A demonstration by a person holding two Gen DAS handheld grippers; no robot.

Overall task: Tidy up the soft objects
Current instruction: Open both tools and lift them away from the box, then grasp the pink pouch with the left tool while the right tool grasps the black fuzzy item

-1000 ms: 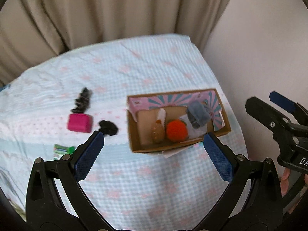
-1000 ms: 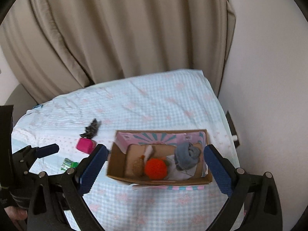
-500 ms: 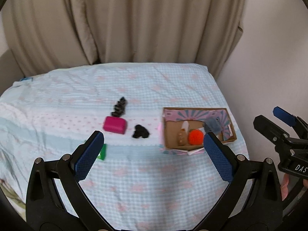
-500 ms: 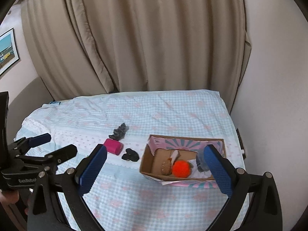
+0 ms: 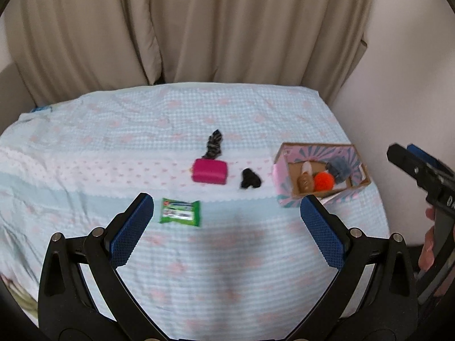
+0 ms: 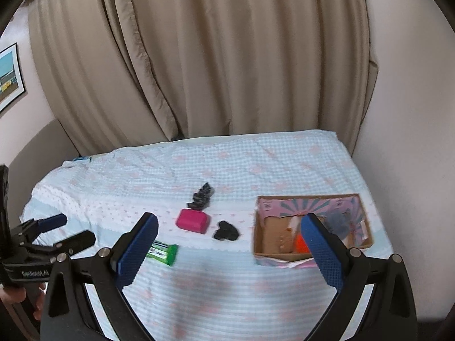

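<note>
A cardboard box (image 5: 357, 189) (image 6: 264, 248) with a pink patterned inside sits at the bed's right side. It holds an orange pom-pom (image 5: 323, 181) (image 6: 301, 246), a tan plush toy (image 5: 304, 182) and a grey cloth (image 5: 339, 168) (image 6: 339, 219). Left of the box lie a black soft lump (image 5: 250, 178) (image 6: 226, 230), a pink pouch (image 5: 210, 171) (image 6: 193, 221), a dark grey ruffled piece (image 5: 213, 143) (image 6: 202, 196) and a green packet (image 5: 179, 211) (image 6: 162, 253). My left gripper (image 5: 227, 227) and right gripper (image 6: 229, 245) hang open above the bed's near part, holding nothing.
The bed carries a light blue checked cover (image 5: 227, 270) (image 6: 227, 164). Beige curtains (image 5: 227, 28) hang behind it and a pale wall (image 6: 412, 142) runs along its right side. A framed picture (image 6: 10, 76) hangs on the left wall.
Both grippers have pulled back and up from the box. The box now looks smaller and farther right, and the whole bed with the loose items has come into view.
</note>
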